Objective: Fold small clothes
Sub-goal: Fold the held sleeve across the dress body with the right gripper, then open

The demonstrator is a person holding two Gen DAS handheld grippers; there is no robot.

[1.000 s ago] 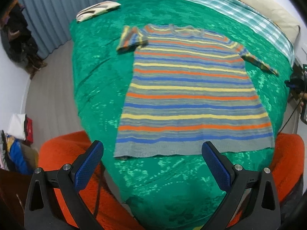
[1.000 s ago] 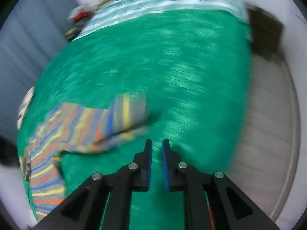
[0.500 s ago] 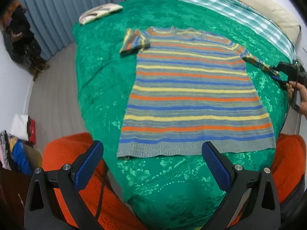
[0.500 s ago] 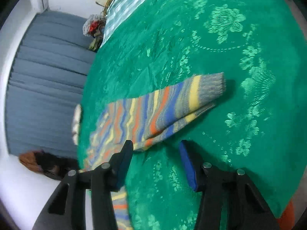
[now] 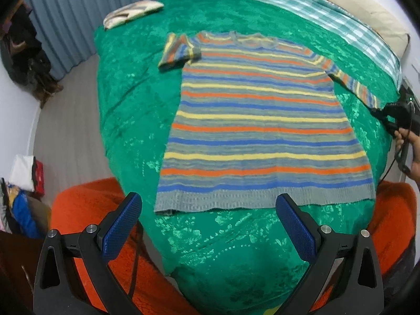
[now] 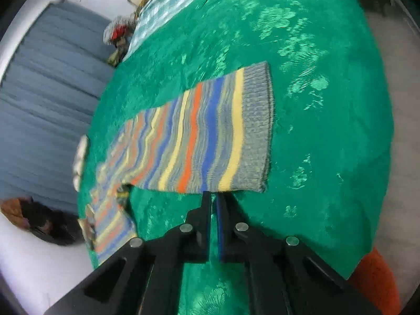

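**Pinching the sleeve edge of the striped sweater**

Viewed from my left wrist camera, the striped sweater (image 5: 260, 123) lies flat, front up, on the green bedspread (image 5: 126, 99), hem toward me and neckline away. Its left sleeve (image 5: 178, 51) is folded short against the shoulder; its right sleeve (image 5: 354, 85) stretches outward toward the bed's edge. My left gripper (image 5: 208, 219) hovers just short of the hem, blue pads spread wide, holding nothing. At the far end of the right sleeve, my right gripper (image 5: 393, 116) appears, held in my hand (image 5: 412, 144).

From the right wrist camera, the right gripper (image 6: 213, 197) has its fingers drawn nearly together at the lower edge of the sleeve, near the grey cuff (image 6: 256, 134), apparently clamped on the fabric. A folded cloth (image 5: 132, 13) rests at the bedspread's far corner.
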